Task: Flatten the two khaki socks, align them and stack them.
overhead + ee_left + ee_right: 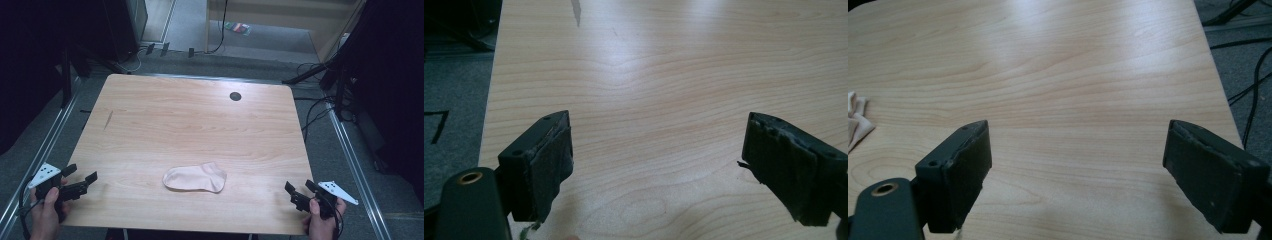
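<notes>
On the desk, near edge: one pale pink sock (195, 178) lying flat, roughly midway between the two near corners, toe end toward the right.
Desk: light wood-grain desk (190, 120); small dark round spot (235, 96) near the far edge, right of centre; short dark mark (108, 120) toward the left edge.
Left gripper (81, 181): held at the near left corner, jaws wide apart, nothing between them; bare wood shows in the gap in the left gripper view (656, 165).
Right gripper (299, 191): held at the near right corner, jaws wide apart, holding nothing (1075, 170).
Sock vs. grippers: well apart from both; its edge shows at the left margin of the right gripper view (857, 122).
Contact: neither gripper touches the sock.
</notes>
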Motion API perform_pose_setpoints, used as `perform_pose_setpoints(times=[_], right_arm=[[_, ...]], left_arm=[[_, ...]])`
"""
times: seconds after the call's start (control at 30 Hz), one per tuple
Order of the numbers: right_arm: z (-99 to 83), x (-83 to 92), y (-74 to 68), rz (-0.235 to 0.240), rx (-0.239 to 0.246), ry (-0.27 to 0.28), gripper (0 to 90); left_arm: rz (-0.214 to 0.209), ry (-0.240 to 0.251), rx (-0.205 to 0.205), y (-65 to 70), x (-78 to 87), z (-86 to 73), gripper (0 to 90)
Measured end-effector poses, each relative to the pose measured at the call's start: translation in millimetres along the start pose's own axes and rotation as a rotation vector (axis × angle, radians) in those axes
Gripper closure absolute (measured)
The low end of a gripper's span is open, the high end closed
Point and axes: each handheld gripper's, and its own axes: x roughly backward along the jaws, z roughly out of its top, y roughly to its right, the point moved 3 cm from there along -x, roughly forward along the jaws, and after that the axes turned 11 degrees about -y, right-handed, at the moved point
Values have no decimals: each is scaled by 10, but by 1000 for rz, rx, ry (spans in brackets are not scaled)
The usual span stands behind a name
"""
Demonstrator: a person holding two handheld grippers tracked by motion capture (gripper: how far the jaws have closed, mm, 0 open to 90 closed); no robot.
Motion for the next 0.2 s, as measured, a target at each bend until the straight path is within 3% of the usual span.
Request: perform_pose_setpoints(times=[0.2], right_arm=[[-1, -41, -14, -11, 7, -17, 126]], left_arm=[[-5, -8, 19, -20, -6, 4, 134]])
